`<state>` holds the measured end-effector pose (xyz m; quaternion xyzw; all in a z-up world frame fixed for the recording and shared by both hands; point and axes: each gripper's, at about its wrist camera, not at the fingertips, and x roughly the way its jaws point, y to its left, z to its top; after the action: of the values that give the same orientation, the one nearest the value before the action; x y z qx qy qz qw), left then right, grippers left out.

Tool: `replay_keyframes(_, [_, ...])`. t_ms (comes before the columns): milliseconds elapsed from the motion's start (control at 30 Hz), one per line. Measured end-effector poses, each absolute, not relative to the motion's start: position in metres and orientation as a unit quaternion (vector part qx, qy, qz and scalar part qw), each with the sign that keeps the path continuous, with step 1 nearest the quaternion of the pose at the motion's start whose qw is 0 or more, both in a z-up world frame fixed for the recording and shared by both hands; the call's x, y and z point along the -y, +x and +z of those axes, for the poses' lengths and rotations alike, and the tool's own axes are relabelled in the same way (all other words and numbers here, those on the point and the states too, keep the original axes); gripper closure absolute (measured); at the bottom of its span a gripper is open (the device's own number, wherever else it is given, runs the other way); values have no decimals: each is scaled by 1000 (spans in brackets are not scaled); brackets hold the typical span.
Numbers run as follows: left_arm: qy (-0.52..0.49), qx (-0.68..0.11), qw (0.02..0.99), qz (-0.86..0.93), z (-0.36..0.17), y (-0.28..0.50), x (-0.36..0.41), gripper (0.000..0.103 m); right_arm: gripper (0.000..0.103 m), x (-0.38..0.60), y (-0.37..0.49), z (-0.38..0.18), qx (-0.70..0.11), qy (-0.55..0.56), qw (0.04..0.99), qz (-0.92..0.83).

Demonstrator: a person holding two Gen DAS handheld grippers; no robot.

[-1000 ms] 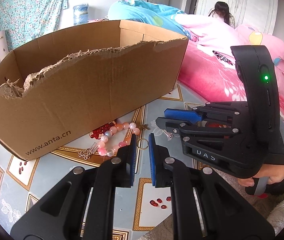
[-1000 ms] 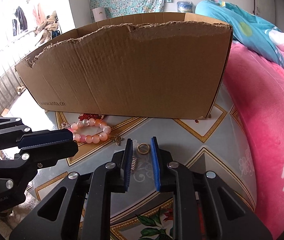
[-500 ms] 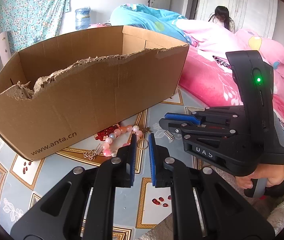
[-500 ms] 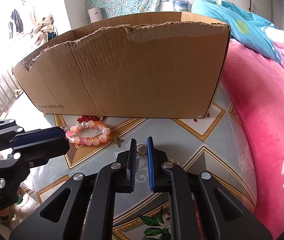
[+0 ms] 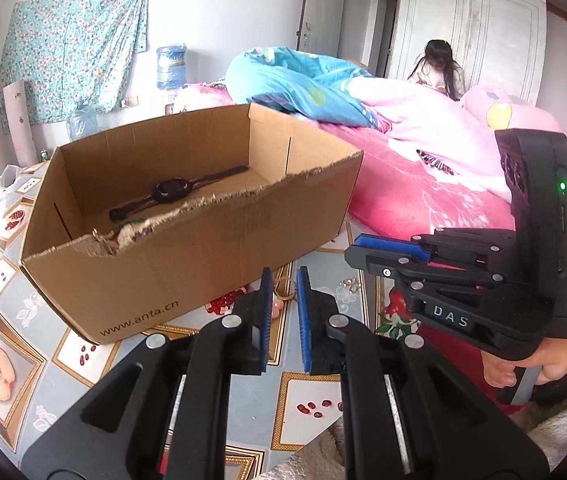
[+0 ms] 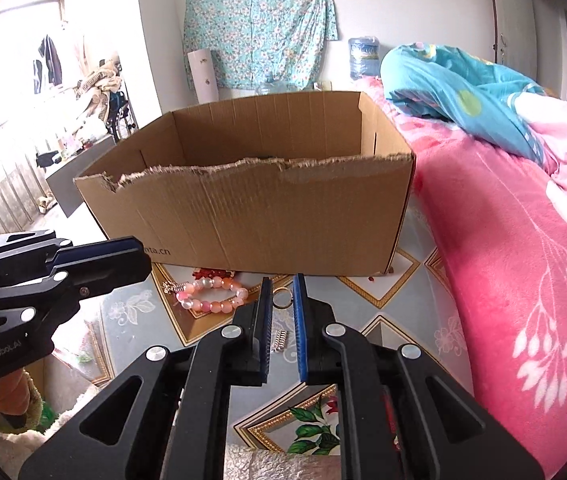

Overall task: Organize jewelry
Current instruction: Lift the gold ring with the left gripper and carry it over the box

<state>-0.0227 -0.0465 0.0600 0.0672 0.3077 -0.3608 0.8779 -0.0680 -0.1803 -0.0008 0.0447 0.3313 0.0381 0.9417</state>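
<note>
At lower centre the right claw [image 6: 282, 284], jaws just narrowed to a slit, grips nothing, the ring [image 6: 282, 298] lying beyond its tips; left claw [image 5: 284, 276] likewise clenched, empty.

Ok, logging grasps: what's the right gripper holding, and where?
Cannot tell: the right gripper has just been closing, a gold ring showing between its tips, gripped or lying on the table beyond.

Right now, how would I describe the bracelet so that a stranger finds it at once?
Find the cardboard box on the patterned table. On the table just before its near wall lies the bracelet, a loop of round pink and orange beads. The ring beside it is thin, gold and smaller.
</note>
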Motion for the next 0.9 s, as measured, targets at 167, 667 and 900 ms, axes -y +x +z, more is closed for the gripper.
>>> replay_keyframes(167, [56,-271,889,-365,97,-15,37,92,93,182,-73,38,-280,41,958,56])
replay_keyframes(667, [21,-436,849,-297,88,160,74,92,92,210,94,51,-392,111,901,147])
replay_keyframes(900, [18,-491,827,-274,67,193,88,92,92,218,136,32,-449,126,872,148])
